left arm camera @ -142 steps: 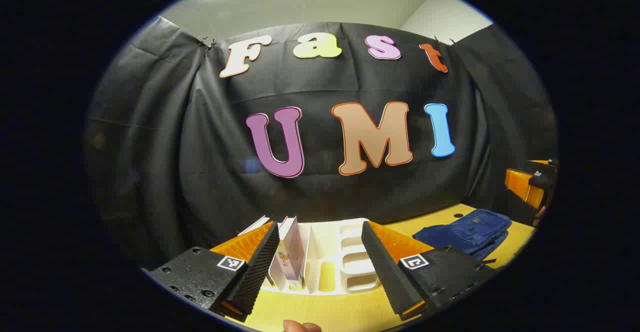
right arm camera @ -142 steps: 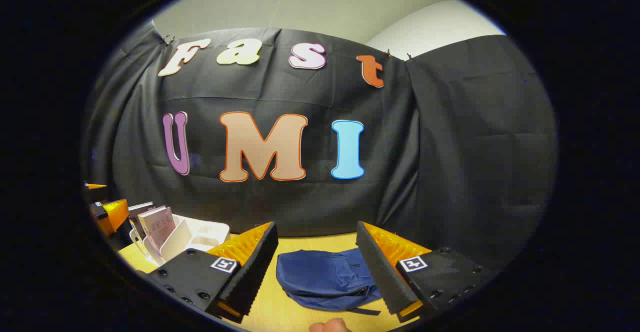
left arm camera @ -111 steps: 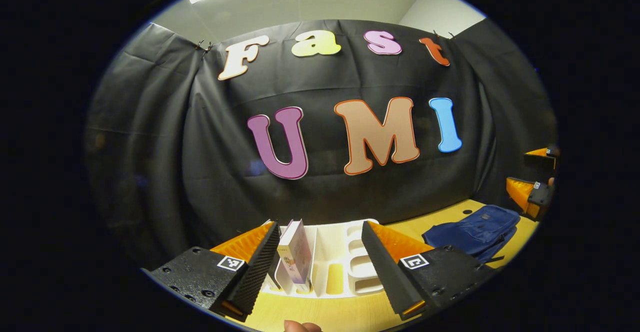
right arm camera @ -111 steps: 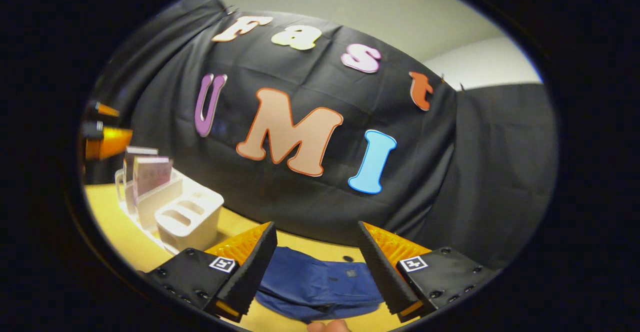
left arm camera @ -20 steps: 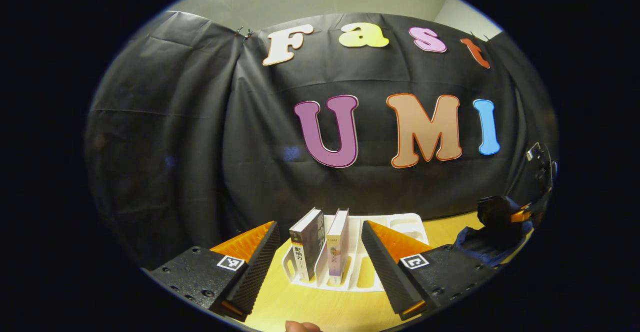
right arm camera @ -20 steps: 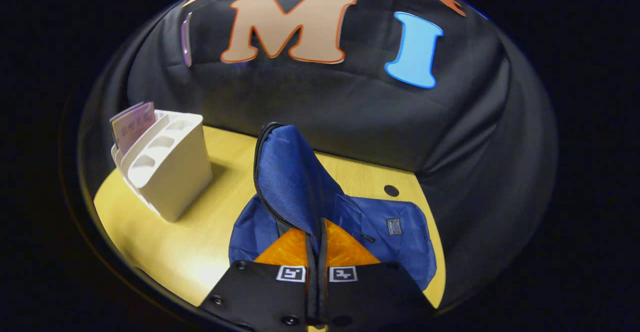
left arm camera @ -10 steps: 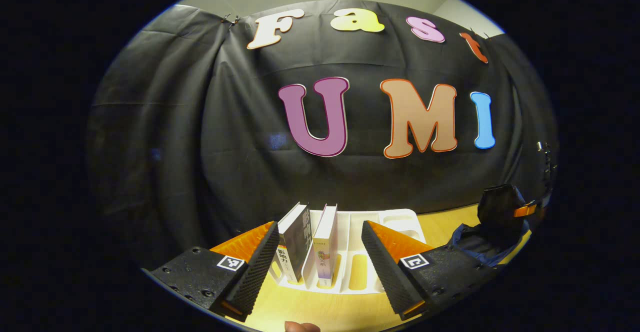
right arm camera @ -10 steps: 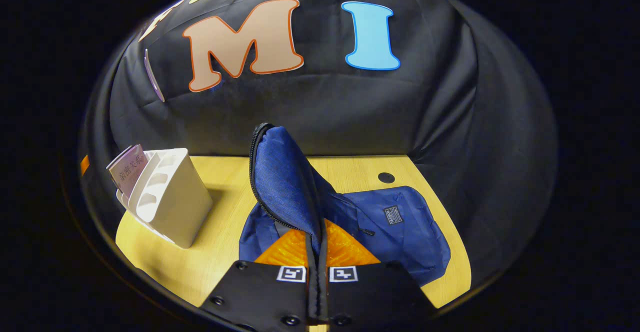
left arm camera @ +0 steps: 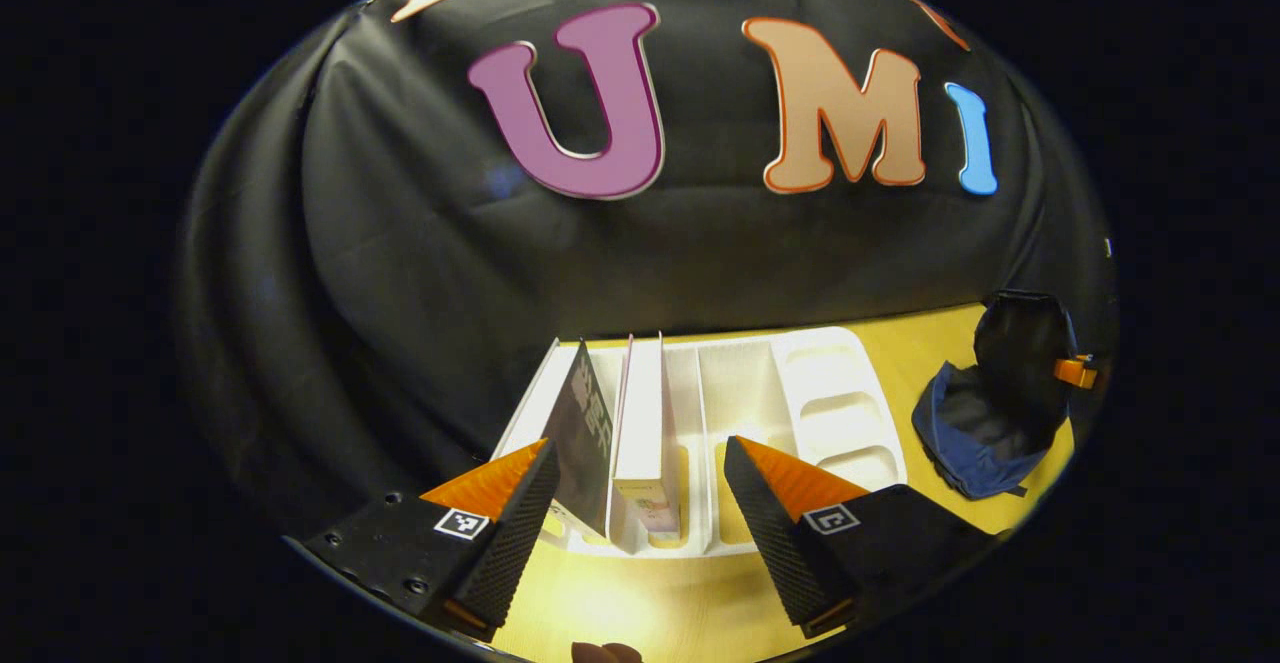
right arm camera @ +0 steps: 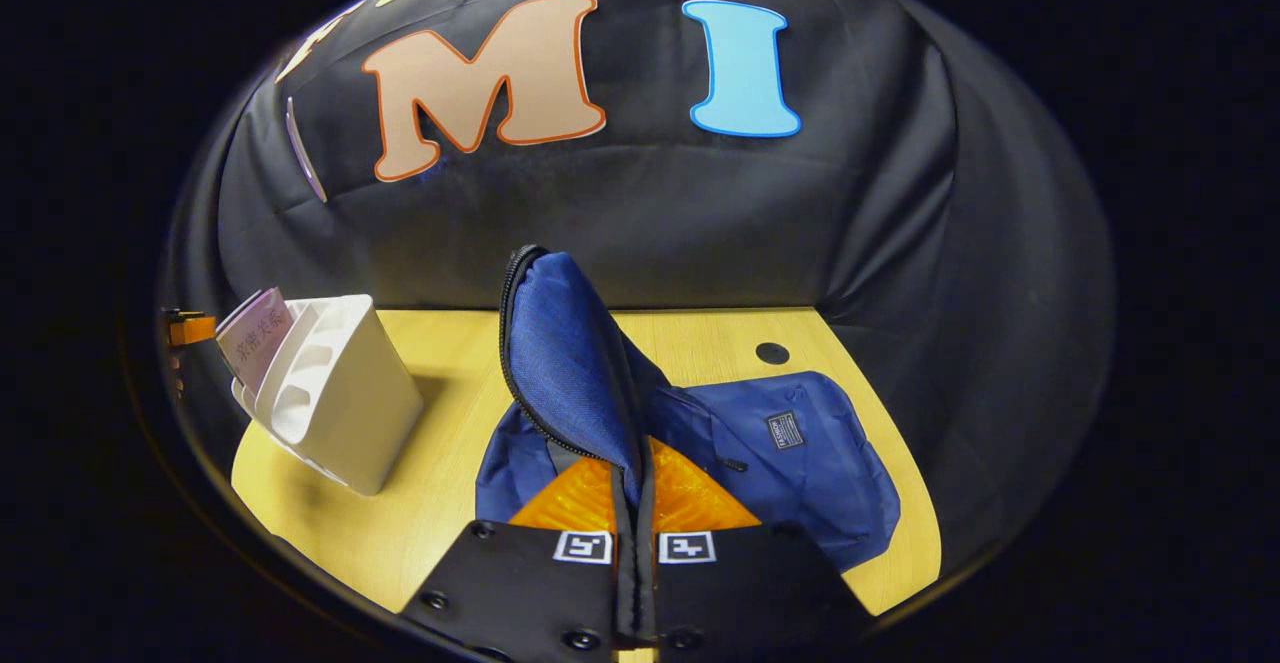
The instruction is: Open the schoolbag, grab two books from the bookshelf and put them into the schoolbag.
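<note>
The left hand-held gripper (left arm camera: 637, 518) hangs wide above two books (left arm camera: 640, 433) in the bookshelf (left arm camera: 840, 403), while the right hand-held gripper (right arm camera: 635, 503) pinches the schoolbag (right arm camera: 570, 353) flap upright.

dim booth | glare on table (left arm camera: 590, 603) (near edge) | fisheye-bent edges | sharp focus

Staged recording booth, not a lived-in room. Enclosed at back and sides by draped black cloth wall (right arm camera: 650, 213), creased and hung in folds. Furnished with a single pale wooden table (right arm camera: 400, 503) with a round cable hole (right arm camera: 772, 353), as on an office desk. Set out as props: white plastic bookshelf (left arm camera: 760, 393), blue schoolbag (right arm camera: 790, 463). Lit from overhead, glare on tabletop.
</note>
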`<state>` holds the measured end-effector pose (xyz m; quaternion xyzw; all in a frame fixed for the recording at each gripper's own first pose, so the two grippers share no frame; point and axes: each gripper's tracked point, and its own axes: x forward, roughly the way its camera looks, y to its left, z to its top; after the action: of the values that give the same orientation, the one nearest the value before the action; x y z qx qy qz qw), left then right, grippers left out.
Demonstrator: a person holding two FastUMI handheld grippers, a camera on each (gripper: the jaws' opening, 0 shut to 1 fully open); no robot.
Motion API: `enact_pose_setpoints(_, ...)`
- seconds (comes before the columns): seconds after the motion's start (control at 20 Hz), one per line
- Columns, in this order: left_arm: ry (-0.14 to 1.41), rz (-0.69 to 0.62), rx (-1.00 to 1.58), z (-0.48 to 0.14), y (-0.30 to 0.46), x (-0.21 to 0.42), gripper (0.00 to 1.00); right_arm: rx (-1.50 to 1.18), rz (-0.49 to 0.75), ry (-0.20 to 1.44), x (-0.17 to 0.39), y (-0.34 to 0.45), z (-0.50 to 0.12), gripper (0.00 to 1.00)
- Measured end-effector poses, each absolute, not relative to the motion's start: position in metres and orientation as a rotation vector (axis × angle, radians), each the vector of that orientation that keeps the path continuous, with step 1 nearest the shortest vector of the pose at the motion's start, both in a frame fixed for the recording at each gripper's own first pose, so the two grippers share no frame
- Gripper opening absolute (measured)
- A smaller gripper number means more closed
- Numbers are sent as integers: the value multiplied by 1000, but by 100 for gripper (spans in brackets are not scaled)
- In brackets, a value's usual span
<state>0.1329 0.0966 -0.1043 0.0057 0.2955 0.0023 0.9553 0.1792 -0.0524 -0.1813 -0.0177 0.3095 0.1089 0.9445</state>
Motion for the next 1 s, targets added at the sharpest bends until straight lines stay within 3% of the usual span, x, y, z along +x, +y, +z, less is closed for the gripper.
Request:
enact_pose_setpoints(0.4,853,-36,1,-152,94,165,97,-41,223,638,180,-53,-181,4)
enact_pose_setpoints(0.65,923,-37,66,-170,103,181,97,-50,226,637,181,-53,-181,0)
enact_pose_setpoints(0.85,982,-49,92,-180,99,186,96,-39,222,639,181,-55,-179,4)
enact_pose_setpoints(0.9,1000,-66,94,-180,98,186,94,-38,221,639,181,-55,-180,0)
enact_pose_setpoints(1.0,1020,-95,104,-181,96,186,91,-32,218,641,182,-55,-178,4)
